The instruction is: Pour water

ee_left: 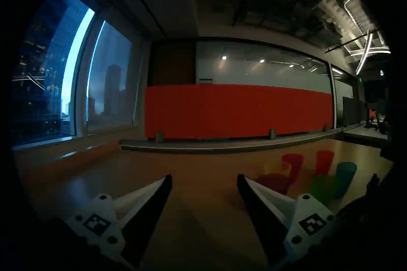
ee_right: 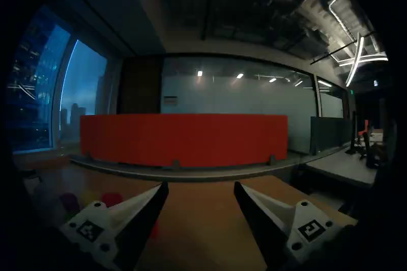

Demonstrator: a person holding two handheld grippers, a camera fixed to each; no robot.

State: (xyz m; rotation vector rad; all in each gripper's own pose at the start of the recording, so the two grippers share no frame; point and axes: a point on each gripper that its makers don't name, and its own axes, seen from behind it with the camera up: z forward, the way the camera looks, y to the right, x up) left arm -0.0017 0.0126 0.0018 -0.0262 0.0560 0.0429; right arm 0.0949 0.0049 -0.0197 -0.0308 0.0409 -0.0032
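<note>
Hovering over the wooden table, the left gripper spreads its fingers wide, holding nothing; coloured cups cluster to its far right. The right gripper gapes likewise, empty, with square coded markers on its fingers.

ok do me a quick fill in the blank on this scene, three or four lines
1. The left gripper has its jaws ____, with nothing between them.
2. In the left gripper view, the coloured cups stand to the ____ of that gripper.
3. The long partition behind the table is ____ in colour.
4. The right gripper holds ____.
Missing words: open; right; red; nothing.
</note>
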